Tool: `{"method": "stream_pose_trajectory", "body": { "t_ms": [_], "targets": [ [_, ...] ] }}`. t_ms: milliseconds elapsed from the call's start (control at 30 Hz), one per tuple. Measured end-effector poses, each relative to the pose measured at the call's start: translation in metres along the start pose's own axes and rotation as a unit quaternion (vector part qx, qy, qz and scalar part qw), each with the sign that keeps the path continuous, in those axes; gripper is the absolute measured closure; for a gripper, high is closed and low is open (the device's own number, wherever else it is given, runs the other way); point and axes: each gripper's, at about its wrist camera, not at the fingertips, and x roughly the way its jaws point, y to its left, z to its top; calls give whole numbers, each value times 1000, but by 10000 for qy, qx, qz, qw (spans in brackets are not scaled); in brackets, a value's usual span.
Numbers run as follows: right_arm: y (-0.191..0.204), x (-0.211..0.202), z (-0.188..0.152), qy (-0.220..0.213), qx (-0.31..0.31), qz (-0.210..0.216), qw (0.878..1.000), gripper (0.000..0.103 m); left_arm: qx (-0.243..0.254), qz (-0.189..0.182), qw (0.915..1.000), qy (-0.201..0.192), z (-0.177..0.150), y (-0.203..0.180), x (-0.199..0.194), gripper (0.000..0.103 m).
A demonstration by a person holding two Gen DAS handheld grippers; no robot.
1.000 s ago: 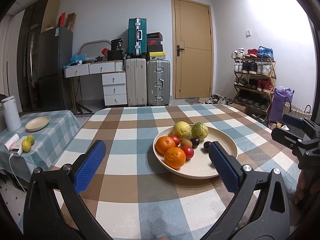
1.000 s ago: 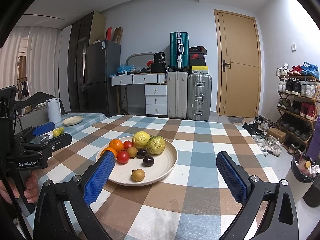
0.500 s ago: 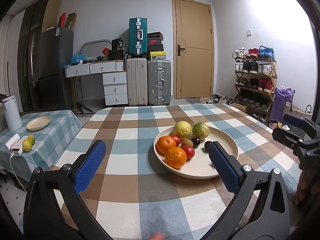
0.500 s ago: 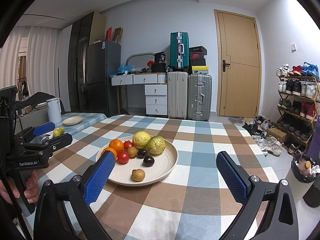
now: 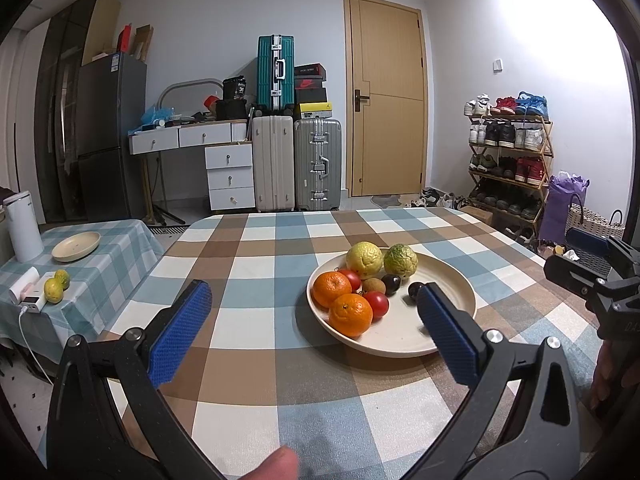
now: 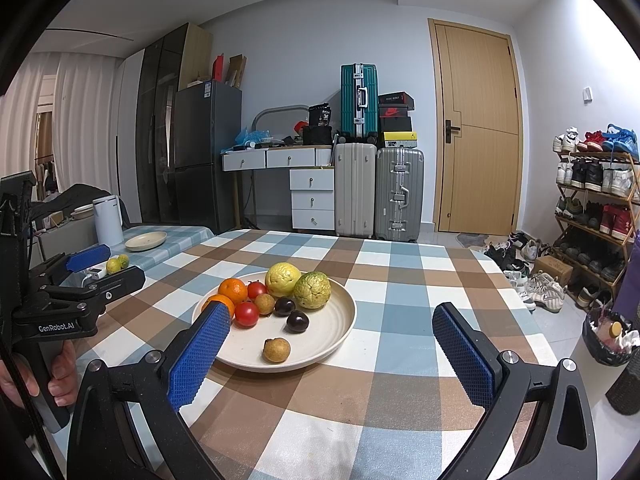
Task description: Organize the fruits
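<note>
A cream plate [image 5: 452,292] [image 6: 340,320] of fruit sits on the checked table. It holds two oranges [image 5: 350,314], two red tomatoes [image 6: 246,314], a yellow citrus [image 6: 282,279], a green bumpy fruit [image 6: 313,289], two dark plums [image 6: 297,321] and two small brown fruits [image 6: 276,350]. My left gripper [image 5: 314,334] is open and empty, just short of the plate's left side. My right gripper [image 6: 340,356] is open and empty, just short of the plate's near right edge. Each gripper shows at the other view's edge.
A low side table at the left carries an empty cream dish [image 5: 76,246], two small yellow-green fruits [image 5: 53,290], a white kettle [image 5: 22,226] and a charger. Suitcases [image 5: 296,164], drawers, a fridge, a door and a shoe rack [image 5: 510,160] stand behind the table.
Both grippers stay open and almost still. A fingertip has come into the bottom edge of the left wrist view.
</note>
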Motion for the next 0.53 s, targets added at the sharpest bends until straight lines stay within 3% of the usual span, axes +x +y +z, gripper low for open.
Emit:
{"method": "stream_pose_trajectory", "body": {
  "t_ms": [533],
  "targets": [
    [0,0,0,0,1,-1,10000,0,-46,33,10000,19,-2,3,1,0]
  ]
}}
